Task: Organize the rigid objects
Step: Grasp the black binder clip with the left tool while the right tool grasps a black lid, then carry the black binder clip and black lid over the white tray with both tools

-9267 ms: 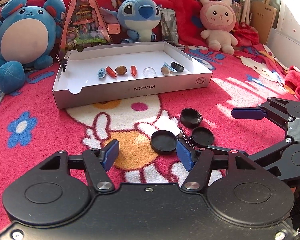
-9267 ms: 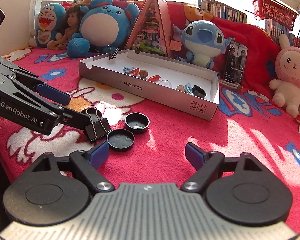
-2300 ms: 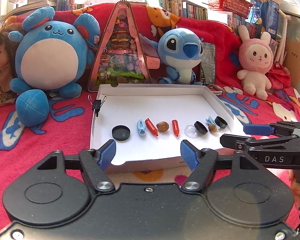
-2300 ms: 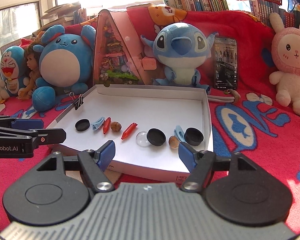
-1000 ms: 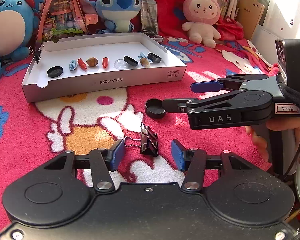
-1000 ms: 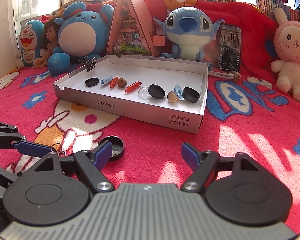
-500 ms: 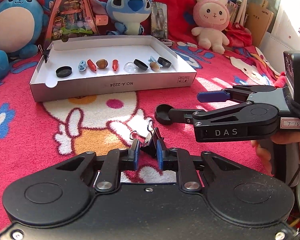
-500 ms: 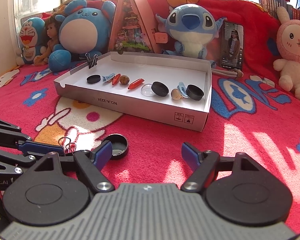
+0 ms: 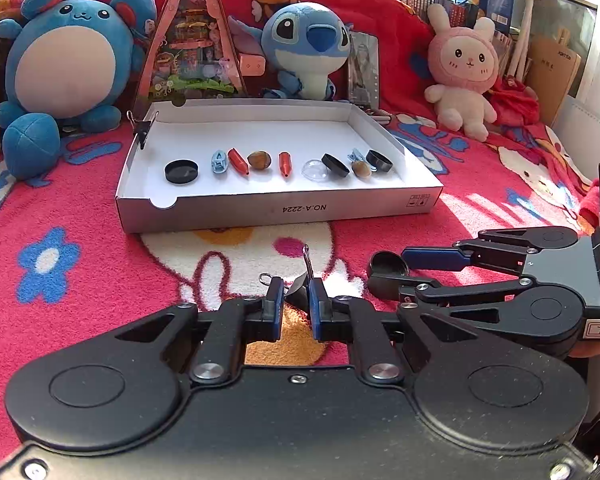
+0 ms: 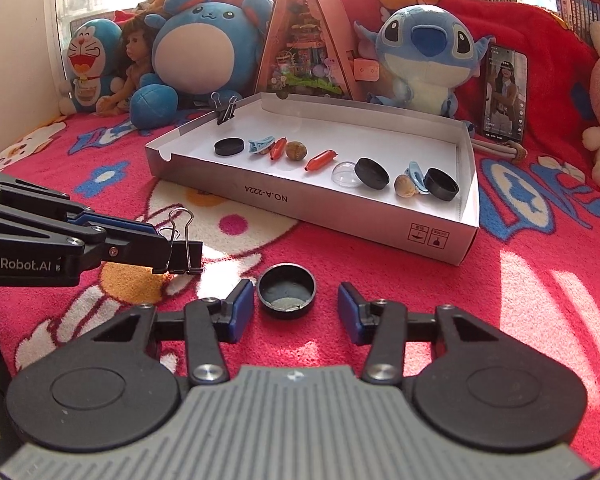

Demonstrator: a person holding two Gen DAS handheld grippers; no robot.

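Cap (image 10: pixel 287 290), black and round, lies open side up on the red blanket (image 10: pixel 500 300), near the tray (image 10: pixel 320 216) and between the jaws of the right gripper (image 10: pixel 296 312). These jaws have just been closing; a gap is seen at each side, so the cap is not yet pressed. In the left wrist view the same cap (image 9: pixel 388 265) is seen at the tips of that gripper (image 9: pixel 388 276), right of centre.

Binder clip (image 10: pixel 179 251) is clenched in the left gripper (image 9: pixel 292 300), held by its black body, with the wire handles standing up. It appears lifted just off the blanket, though contact cannot be ruled out.

Tray contents, in one row left to right: a black cap (image 9: pixel 181 171), a blue clip, two red pieces with a nut between, a clear dome, a second cap, a second nut, a third cap. Another binder clip (image 10: pixel 225 110) is fixed on the far left rim.

Handling, judged: the cap is taken to be light, stiff plastic with a smooth, thin wall. A grip across the outer rim, pads on opposite sides and low on the wall, is judged best; an off-centre squeeze could make it slip or flip. The binder clip is sprung steel, rigid; its flat body is the secure place to be held.
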